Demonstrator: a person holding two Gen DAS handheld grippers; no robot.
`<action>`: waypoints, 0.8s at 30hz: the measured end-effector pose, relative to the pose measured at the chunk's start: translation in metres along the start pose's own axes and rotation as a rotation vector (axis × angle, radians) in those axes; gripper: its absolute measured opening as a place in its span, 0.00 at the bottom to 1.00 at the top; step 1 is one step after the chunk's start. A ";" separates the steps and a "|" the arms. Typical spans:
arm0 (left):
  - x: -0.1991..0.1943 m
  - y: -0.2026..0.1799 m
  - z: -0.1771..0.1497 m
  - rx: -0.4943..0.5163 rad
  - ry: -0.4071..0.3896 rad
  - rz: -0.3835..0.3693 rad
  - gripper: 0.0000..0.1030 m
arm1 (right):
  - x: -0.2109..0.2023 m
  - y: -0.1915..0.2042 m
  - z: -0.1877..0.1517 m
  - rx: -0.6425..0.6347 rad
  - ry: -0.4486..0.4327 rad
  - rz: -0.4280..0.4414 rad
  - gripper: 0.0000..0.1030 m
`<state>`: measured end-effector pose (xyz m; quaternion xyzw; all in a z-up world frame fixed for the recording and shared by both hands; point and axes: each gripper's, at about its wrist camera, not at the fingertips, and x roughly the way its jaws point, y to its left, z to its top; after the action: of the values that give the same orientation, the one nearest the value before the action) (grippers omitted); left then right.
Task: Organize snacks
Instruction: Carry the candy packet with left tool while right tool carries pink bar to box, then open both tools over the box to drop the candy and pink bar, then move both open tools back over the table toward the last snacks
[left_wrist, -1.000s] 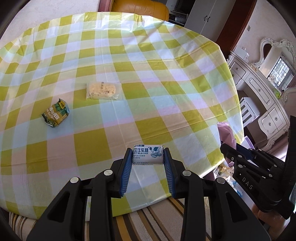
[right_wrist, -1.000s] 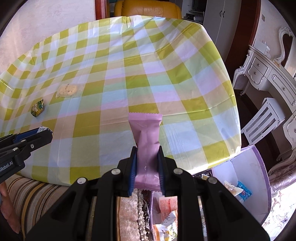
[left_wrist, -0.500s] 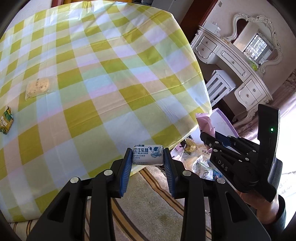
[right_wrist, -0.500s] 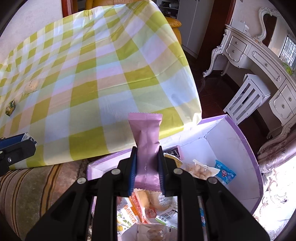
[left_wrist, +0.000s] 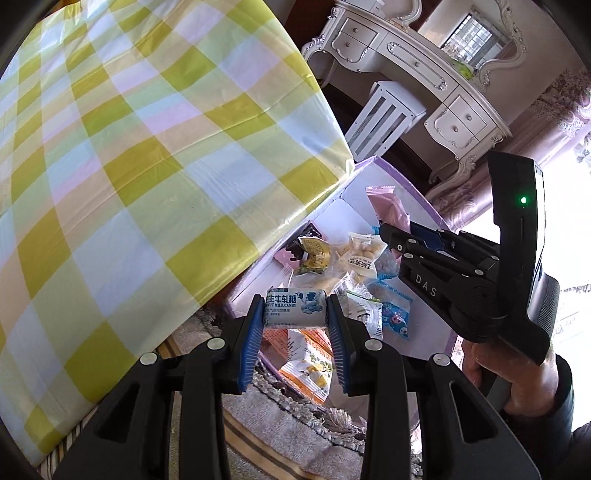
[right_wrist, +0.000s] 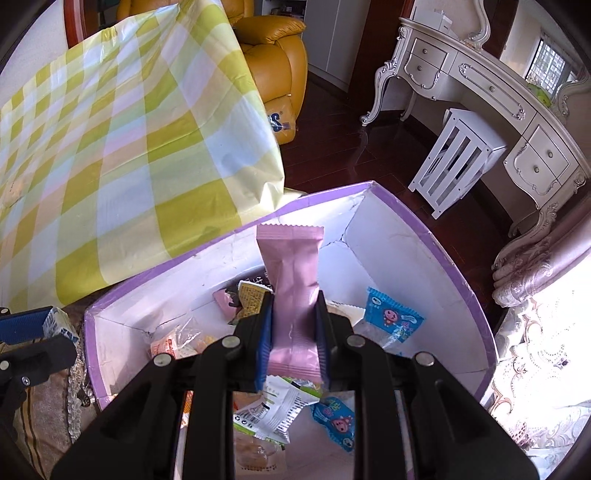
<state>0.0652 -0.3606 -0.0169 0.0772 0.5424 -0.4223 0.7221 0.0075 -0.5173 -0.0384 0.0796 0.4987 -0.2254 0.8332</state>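
My left gripper (left_wrist: 295, 314) is shut on a small white and blue milk candy packet (left_wrist: 295, 308), held over the near edge of a purple-rimmed white box (left_wrist: 402, 181). My right gripper (right_wrist: 293, 332) is shut on a pink snack packet (right_wrist: 291, 280) that stands upright between the pads, above the inside of the same box (right_wrist: 424, 229). Several snack packets (right_wrist: 393, 317) lie in the box. The right gripper (left_wrist: 388, 230) also shows in the left wrist view with the pink packet (left_wrist: 388, 206). The left gripper's tip (right_wrist: 26, 325) shows at the left edge of the right wrist view.
A table with a yellow checked cloth (left_wrist: 129, 147) stands left of the box, its cloth edge hanging over the box corner. A white dressing table (right_wrist: 498, 96), a white slatted stool (right_wrist: 458, 158) and an orange armchair (right_wrist: 277, 66) stand behind. A patterned rug (left_wrist: 277, 424) lies below.
Both grippers swung from over the table to the right and down, carrying their packets, and now hang over the purple box. The snacks left on the table have gone out of view.
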 end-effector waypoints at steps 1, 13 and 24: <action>0.002 -0.003 0.000 0.012 0.006 -0.009 0.32 | 0.001 -0.003 -0.001 0.008 0.006 -0.004 0.22; 0.000 -0.005 -0.001 0.014 -0.002 -0.023 0.44 | -0.002 -0.004 -0.001 0.020 0.001 -0.003 0.52; -0.026 0.031 -0.004 -0.069 -0.082 0.047 0.44 | -0.020 0.016 0.013 0.007 -0.039 0.038 0.65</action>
<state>0.0828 -0.3254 -0.0075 0.0475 0.5249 -0.3892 0.7555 0.0174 -0.5017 -0.0159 0.0875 0.4801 -0.2128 0.8465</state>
